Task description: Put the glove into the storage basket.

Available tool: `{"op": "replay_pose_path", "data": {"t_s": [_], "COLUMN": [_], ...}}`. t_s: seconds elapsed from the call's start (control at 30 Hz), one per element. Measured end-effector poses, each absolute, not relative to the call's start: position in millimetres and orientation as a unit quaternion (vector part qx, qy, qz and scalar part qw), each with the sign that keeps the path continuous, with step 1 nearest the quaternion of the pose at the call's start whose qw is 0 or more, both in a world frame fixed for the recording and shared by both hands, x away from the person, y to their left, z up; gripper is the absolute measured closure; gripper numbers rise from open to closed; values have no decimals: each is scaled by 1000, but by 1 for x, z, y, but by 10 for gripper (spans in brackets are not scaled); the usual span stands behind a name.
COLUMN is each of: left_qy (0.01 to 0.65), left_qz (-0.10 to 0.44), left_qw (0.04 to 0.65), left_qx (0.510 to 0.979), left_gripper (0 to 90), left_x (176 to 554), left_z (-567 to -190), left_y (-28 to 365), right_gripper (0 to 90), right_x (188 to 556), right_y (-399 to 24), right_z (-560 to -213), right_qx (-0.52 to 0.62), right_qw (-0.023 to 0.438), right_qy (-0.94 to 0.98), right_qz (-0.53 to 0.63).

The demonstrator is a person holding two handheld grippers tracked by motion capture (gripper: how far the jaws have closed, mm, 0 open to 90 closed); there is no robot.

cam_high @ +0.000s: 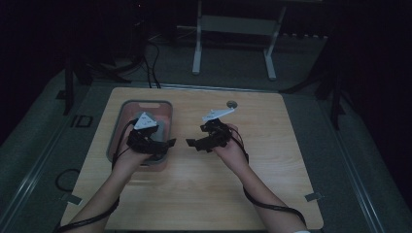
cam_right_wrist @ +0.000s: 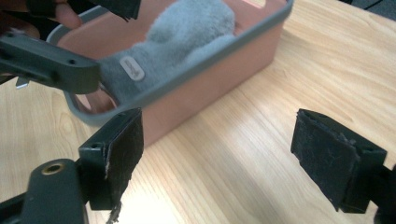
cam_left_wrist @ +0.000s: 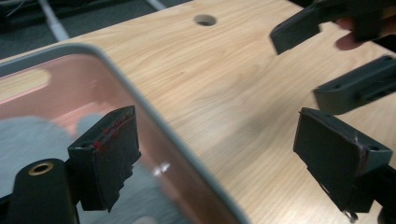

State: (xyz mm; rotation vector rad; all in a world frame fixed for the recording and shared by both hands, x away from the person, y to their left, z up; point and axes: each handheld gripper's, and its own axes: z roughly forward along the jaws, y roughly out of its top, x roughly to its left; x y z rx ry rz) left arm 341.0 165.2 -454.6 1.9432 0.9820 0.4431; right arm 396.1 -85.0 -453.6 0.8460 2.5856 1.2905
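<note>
Trouble could come from the rim: both the left gripper (cam_high: 170, 142) and right gripper (cam_high: 190, 143) hang released and empty above the surface (cam_high: 272, 160), while the grey cloth (cam_right_wrist: 187, 28) lies inside the pink bin (cam_right_wrist: 224, 65); a careless reach might tip it.

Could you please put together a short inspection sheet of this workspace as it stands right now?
Surface: light wooden table with a round hole near its far edge.
Job's things: pink bin with a grey rim at the table's left; a grey fleecy cloth lies inside it.
Clutter: nothing seen.
Grippers: left gripper open and empty at the bin's near right corner; right gripper open and empty over bare table, facing it.
Cables: a black cable trails along each forearm; more lie on the floor beyond the table.
Surroundings: dark room, grey floor, white frame legs behind the table.
</note>
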Motion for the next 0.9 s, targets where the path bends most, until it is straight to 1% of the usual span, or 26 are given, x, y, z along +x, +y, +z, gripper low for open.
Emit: {"op": "replay_pose_path", "data": {"t_s": [0.13,0.47,0.77,0.9], "left_qy": [382,331,291,282], "left_qz": [170,155,135,116], "left_qw": [450,462,454,453], "left_qx": [789,809,831,838], "left_gripper": [149,149,149,149], "left_x": [336,321,311,307], "left_z": [-457,-464,-483,-496], "left_y": [154,126,95,82], "right_gripper": [170,170,170,165], "right_x": [393,377,360,355], "right_y": [-98,-134,-161,-170], "right_z": [-461,-477,-490,-499], "right_qx": [281,274,251,248], "right_qw": [59,64,67,65], "right_qy": [856,863,871,877], "right_qz": [431,419,417,407]}}
